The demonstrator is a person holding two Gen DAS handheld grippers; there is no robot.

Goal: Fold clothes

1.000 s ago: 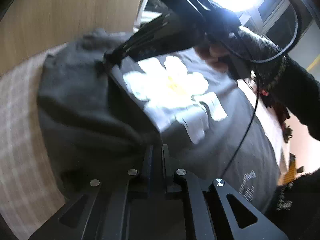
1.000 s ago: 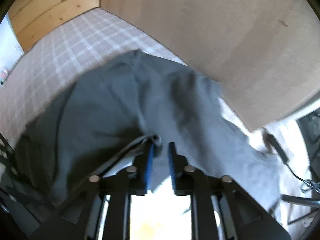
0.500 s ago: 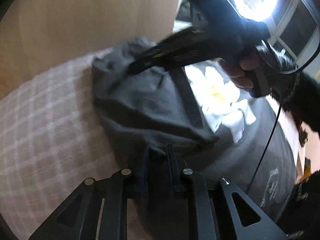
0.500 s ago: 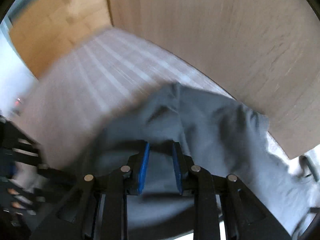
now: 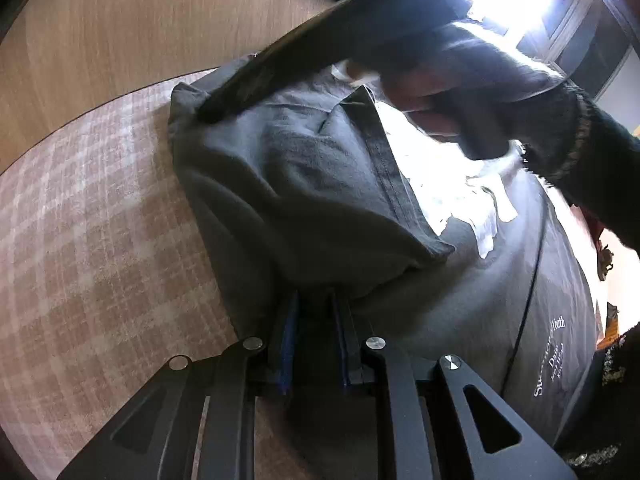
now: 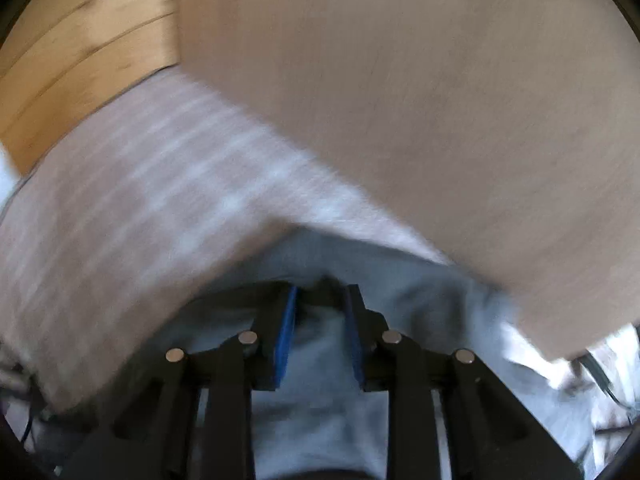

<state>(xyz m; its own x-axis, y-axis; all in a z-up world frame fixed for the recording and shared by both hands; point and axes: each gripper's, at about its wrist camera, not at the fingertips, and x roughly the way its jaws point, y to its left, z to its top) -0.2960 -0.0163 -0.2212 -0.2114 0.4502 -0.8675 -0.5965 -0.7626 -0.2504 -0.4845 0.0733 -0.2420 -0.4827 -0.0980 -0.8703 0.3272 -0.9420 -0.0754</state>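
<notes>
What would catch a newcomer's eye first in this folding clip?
Probably the dark grey T-shirt, lying on a checked cloth with one side folded over its white flower print. The right gripper reaches in from above at the shirt's far corner, while the left gripper meets the near fold, fabric between its fingers. Glare at the top right washes out the background.
</notes>
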